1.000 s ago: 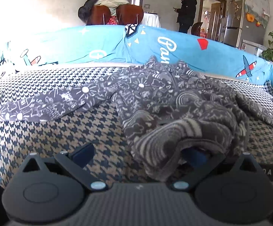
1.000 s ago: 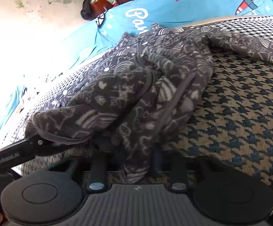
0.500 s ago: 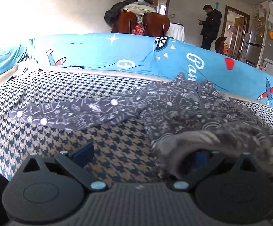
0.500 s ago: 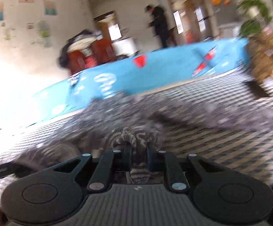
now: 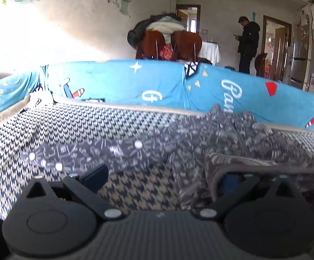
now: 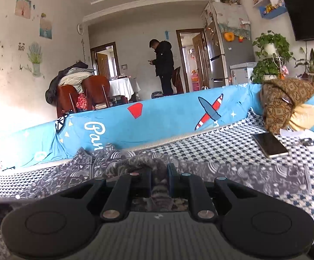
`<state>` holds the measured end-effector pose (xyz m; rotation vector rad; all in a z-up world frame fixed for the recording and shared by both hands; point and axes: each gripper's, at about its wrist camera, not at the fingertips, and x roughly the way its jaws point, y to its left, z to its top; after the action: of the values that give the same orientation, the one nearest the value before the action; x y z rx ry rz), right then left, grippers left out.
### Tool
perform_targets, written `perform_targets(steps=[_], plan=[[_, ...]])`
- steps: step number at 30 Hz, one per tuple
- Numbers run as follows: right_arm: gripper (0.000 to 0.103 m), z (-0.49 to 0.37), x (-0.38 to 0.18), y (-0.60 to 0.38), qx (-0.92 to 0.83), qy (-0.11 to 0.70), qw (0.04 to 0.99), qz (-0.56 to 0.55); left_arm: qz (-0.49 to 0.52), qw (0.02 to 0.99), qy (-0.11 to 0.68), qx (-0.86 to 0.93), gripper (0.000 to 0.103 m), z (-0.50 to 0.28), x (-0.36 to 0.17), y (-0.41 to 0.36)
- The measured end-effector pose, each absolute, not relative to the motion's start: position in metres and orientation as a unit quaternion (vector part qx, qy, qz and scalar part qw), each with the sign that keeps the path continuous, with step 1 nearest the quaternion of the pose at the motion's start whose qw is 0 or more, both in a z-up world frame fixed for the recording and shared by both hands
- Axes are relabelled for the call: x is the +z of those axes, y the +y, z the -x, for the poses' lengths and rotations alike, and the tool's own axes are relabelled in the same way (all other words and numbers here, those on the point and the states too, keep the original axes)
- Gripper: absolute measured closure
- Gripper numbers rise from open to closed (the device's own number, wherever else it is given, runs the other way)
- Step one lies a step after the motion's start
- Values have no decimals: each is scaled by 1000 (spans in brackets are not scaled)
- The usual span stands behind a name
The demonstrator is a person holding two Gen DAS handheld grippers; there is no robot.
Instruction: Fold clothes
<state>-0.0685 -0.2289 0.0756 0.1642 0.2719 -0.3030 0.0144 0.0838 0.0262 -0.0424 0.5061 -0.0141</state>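
While you hold both claws over the sofa seat (image 6: 232, 143) with its small check cover, lots of other things sit around you. Behind the seat runs the blue sofa back (image 5: 118, 84) with planes and stars on it. A phone (image 6: 269, 144) lies flat near the right end of the seat, and a brown patterned cloth (image 6: 283, 101) is heaped over the sofa back just past it. Far behind, a person in a dark coat (image 6: 163, 65) stands by a doorway, near two brown chairs (image 6: 83, 99) piled with coats.

Your grey patterned top (image 5: 200, 138) lies spread along the back edge of the seat, one sleeve (image 5: 81, 151) reaching toward the left end. Your right claw (image 6: 159, 176) is pinched tight on a bunched fold of the top, which sticks up between its fingers. Your left claw (image 5: 163, 177) has its fingers wide apart; the left finger (image 5: 95, 176) is bare over the seat, and a fold of the top drapes over the right finger (image 5: 230, 181)
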Motion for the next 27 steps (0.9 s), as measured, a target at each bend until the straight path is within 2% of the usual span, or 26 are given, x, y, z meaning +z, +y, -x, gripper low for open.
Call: perform_targets(steps=[5, 7, 11, 12, 18, 27], plan=[[86, 54, 69, -226, -157, 170, 971, -67, 20, 967, 254, -12, 0, -37, 27, 78], [82, 56, 67, -229, -154, 176, 969, -73, 21, 964, 265, -22, 0, -45, 22, 76], [63, 58, 64, -242, -160, 198, 962, -100, 18, 960, 278, -36, 0, -53, 10, 72], [62, 59, 64, -247, -160, 203, 959, -115, 16, 959, 280, -39, 0, -55, 7, 71], [60, 72, 71, -255, -153, 220, 954, -137, 13, 958, 282, -47, 0, -68, 2, 68], [60, 95, 95, -243, -140, 238, 955, -105, 44, 954, 293, -48, 0, -77, -8, 78]])
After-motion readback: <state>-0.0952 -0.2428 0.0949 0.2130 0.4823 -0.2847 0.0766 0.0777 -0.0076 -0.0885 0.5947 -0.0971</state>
